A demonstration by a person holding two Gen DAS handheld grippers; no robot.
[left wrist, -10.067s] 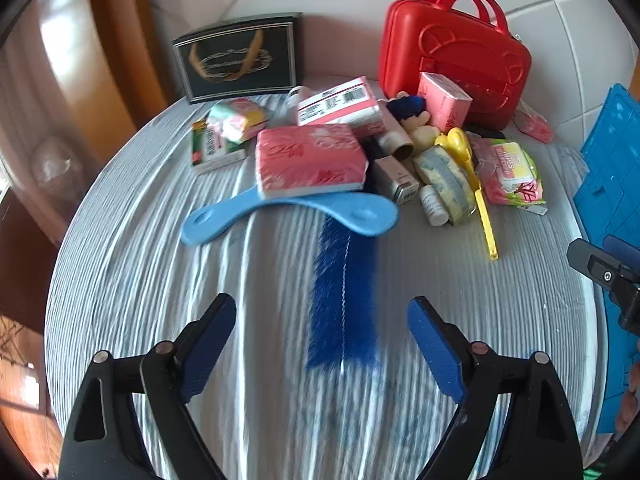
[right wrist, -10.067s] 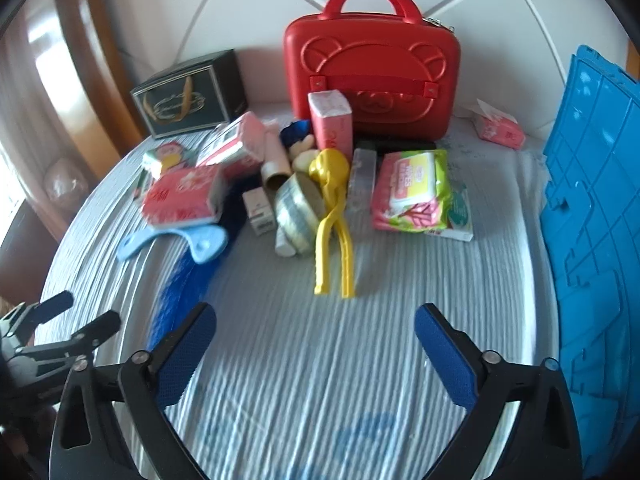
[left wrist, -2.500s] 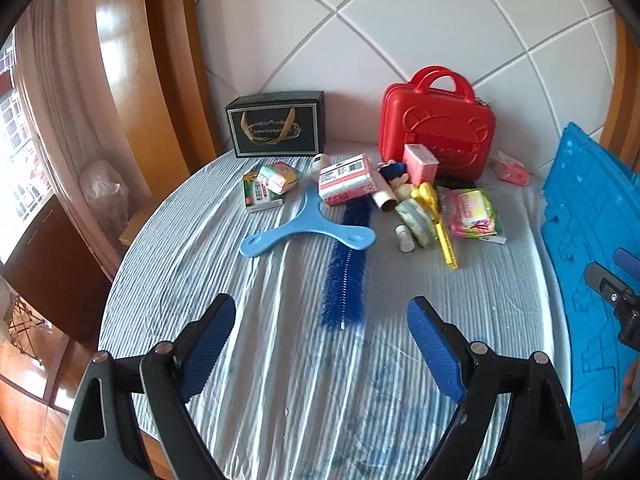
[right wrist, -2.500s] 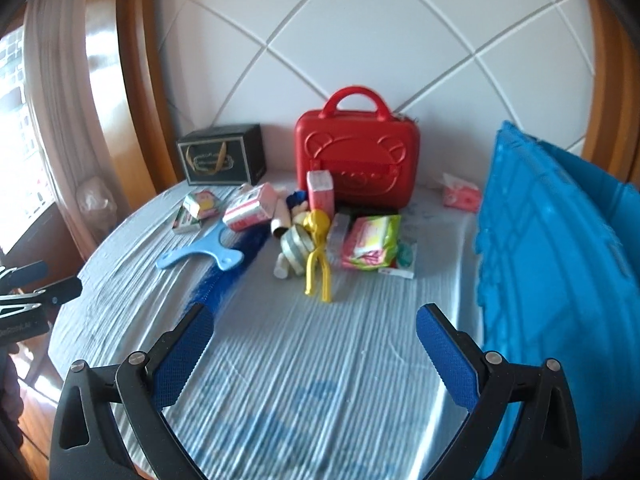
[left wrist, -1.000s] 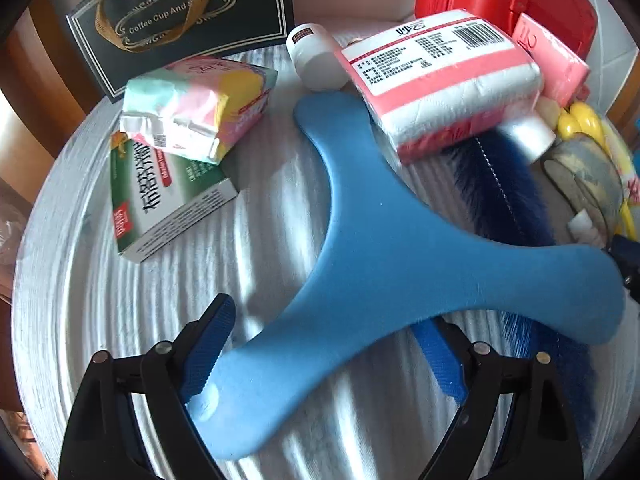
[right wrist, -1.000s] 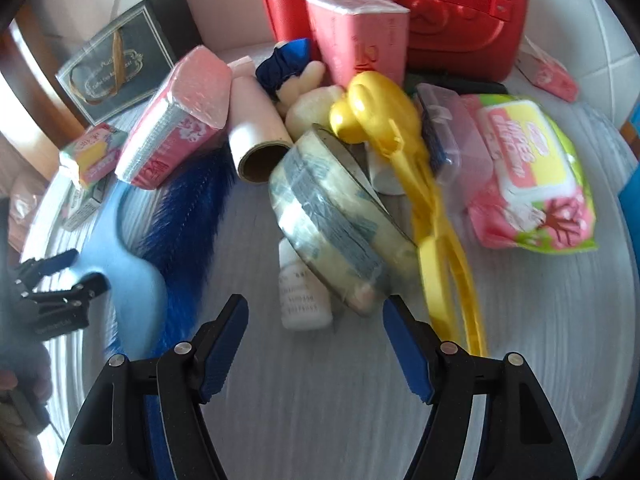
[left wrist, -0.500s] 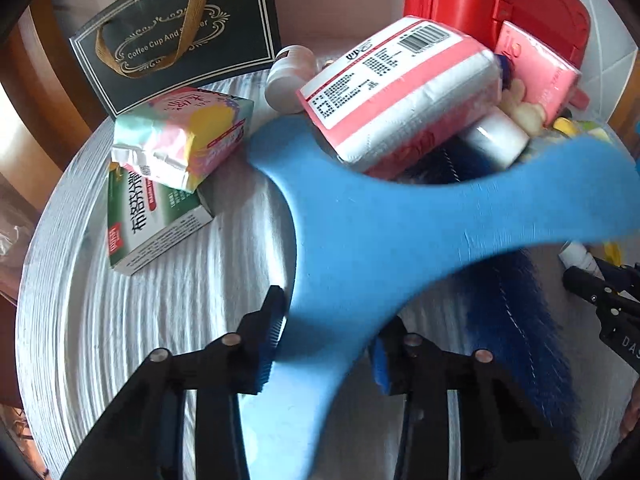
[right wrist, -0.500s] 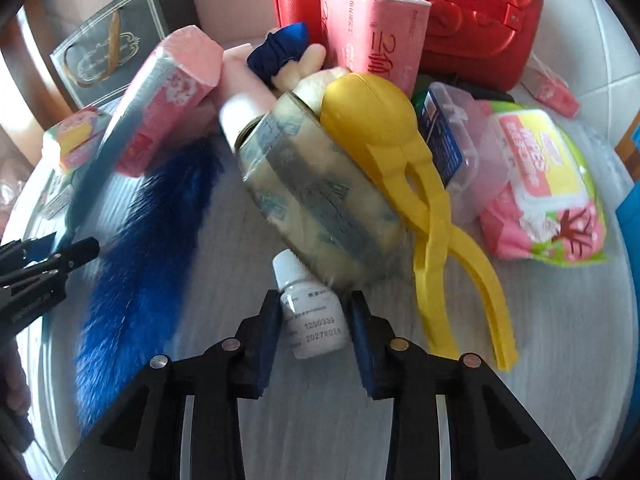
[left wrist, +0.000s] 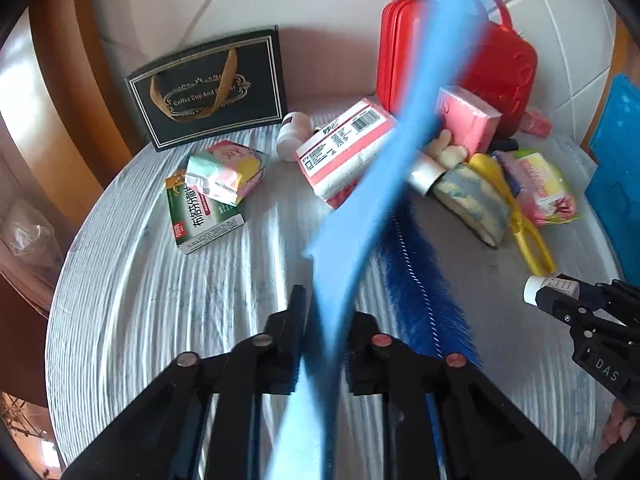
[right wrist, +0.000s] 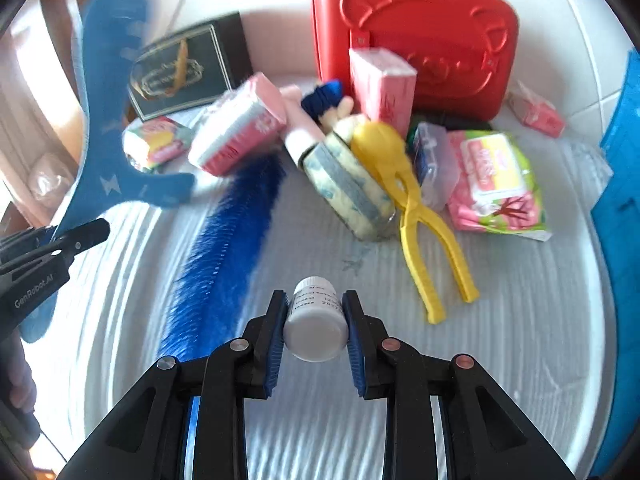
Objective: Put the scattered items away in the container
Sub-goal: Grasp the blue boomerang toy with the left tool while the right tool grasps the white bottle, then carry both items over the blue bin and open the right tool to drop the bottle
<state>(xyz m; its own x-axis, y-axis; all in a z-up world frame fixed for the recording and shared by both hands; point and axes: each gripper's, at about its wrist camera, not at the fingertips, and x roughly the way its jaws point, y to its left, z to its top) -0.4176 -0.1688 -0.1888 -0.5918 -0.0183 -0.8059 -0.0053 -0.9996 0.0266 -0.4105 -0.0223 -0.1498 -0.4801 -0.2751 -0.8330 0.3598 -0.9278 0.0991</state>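
While the left hand-held gripper (left wrist: 324, 340) clamps one arm of the light blue boomerang (left wrist: 384, 168), raised off the surface (left wrist: 160, 300), the right hand-held gripper (right wrist: 314, 324) pinches a small white bottle (right wrist: 316, 320) above it. Both have just closed on them. Before the red case (right wrist: 416, 40) lie a blue brush (right wrist: 224, 248), yellow tongs (right wrist: 416, 216) and a tape roll (right wrist: 352, 188); the blue container (right wrist: 620, 200) stands to its right.

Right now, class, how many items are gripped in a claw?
2. The blue boomerang is clamped in the left claw; the small white bottle is clamped in the right claw. No other claws are in view.
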